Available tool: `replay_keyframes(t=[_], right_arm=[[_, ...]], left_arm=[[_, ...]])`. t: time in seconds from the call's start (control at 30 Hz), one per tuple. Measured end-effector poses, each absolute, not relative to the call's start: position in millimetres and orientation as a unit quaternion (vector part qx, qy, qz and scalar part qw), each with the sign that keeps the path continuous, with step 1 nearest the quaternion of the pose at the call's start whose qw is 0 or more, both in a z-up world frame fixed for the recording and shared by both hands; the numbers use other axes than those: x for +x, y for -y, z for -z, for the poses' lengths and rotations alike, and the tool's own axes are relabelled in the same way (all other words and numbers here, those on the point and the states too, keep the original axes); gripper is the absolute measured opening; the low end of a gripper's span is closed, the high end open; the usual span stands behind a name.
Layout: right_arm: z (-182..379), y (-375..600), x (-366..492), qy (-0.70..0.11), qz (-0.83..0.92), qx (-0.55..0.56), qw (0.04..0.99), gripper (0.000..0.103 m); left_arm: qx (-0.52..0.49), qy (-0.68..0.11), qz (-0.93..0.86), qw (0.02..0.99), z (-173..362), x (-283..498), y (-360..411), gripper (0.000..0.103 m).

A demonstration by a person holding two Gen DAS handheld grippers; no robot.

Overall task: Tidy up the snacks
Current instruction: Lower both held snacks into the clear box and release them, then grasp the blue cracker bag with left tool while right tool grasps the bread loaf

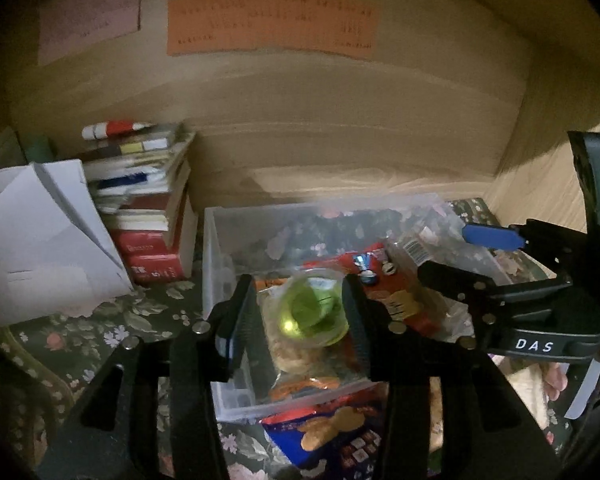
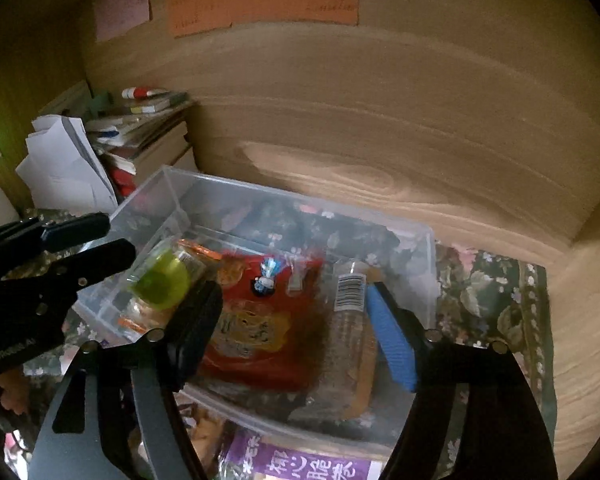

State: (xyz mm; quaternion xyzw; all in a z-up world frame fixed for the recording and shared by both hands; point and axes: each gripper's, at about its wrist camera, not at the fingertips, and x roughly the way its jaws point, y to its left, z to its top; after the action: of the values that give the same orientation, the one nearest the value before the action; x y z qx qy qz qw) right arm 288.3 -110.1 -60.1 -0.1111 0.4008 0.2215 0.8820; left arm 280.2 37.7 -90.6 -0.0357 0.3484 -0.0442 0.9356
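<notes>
Green jelly cup [image 1: 314, 312] clamped in left gripper [image 1: 300, 316], held over clear plastic bin [image 2: 428, 240]. Red snack bag [image 2: 260, 320], clear packet [image 2: 350, 320] already inside bin. Right gripper [image 2: 300, 332] spread wide, empty, above bin. Purple packet [image 2: 300, 464], blue cracker bag [image 1: 324, 432] left outside bin's near wall.

The left gripper [image 1: 300, 316] seemingly pinches a green jelly cup [image 1: 314, 312] above the clear bin [image 1: 216, 240].

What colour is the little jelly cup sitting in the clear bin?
Yellow-green, in the jelly cup within the clear bin; the left wrist view shows it best.
</notes>
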Motion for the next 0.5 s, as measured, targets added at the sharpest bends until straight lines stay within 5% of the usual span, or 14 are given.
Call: replay_keyframes(t=[0.5], right_arm=[[21.4, 153.6, 214.8, -0.332, -0.2, -0.09, 0.917, 0.081]], left_arm=[[-0.031, -0.339, 0.049, 0.939, 82.8, 226.3, -37.0, 0.082]])
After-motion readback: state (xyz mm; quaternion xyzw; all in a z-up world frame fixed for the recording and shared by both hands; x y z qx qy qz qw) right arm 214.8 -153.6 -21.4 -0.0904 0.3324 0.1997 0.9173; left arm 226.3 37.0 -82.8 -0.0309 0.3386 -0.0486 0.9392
